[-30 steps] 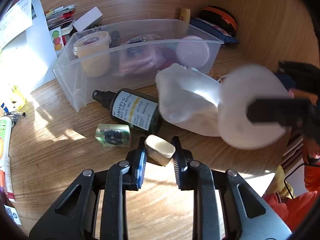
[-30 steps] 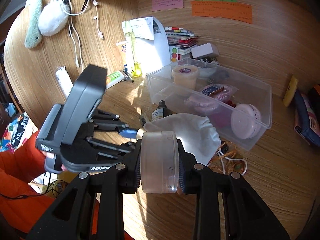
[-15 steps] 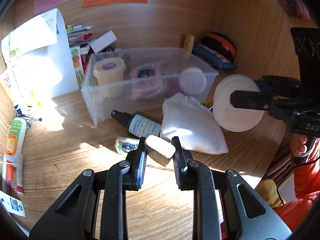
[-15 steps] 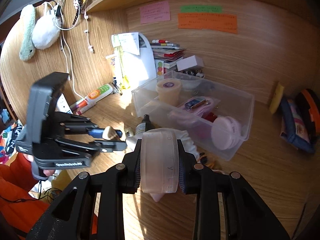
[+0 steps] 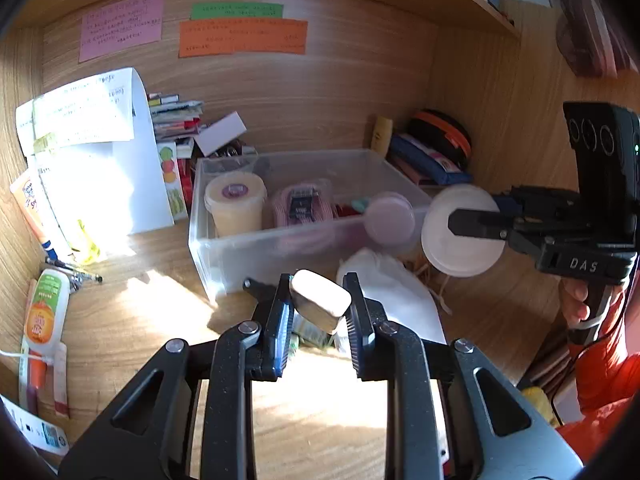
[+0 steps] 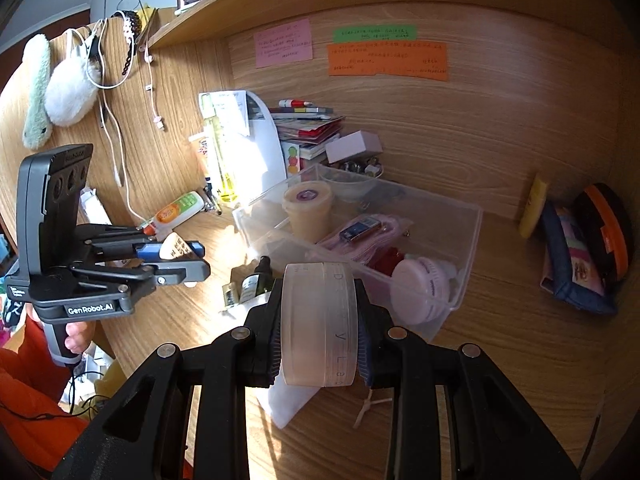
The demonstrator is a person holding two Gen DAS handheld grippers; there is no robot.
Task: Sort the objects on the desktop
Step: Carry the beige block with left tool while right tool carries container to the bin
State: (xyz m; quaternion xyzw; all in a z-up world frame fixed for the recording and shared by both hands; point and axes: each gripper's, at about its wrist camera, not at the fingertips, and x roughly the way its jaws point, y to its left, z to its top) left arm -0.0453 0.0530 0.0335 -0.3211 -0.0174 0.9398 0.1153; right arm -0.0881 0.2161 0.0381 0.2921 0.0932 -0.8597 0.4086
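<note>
My left gripper (image 5: 319, 304) is shut on a small cream rounded case (image 5: 320, 299), held above the desk in front of the clear plastic bin (image 5: 256, 246). It also shows in the right wrist view (image 6: 178, 254). My right gripper (image 6: 318, 326) is shut on a frosted round jar (image 6: 318, 324), held on its edge above the white pouch (image 6: 290, 402). The jar also shows in the left wrist view (image 5: 462, 230), right of the bin. The bin holds a yellow tub (image 5: 235, 204), a pink pouch (image 5: 302, 206) and a pink round case (image 5: 390, 220).
A dark spray bottle (image 6: 256, 280) and a small green packet (image 6: 229, 294) lie in front of the bin. A white paper stand (image 5: 100, 152), tubes (image 5: 42, 312) and pens sit at left. Pouches (image 6: 576, 248) lie at right. Wooden walls close the desk in.
Both grippers have risen and drawn back from the desk with their objects still held. The bin and the back wall notes have come into fuller view.
</note>
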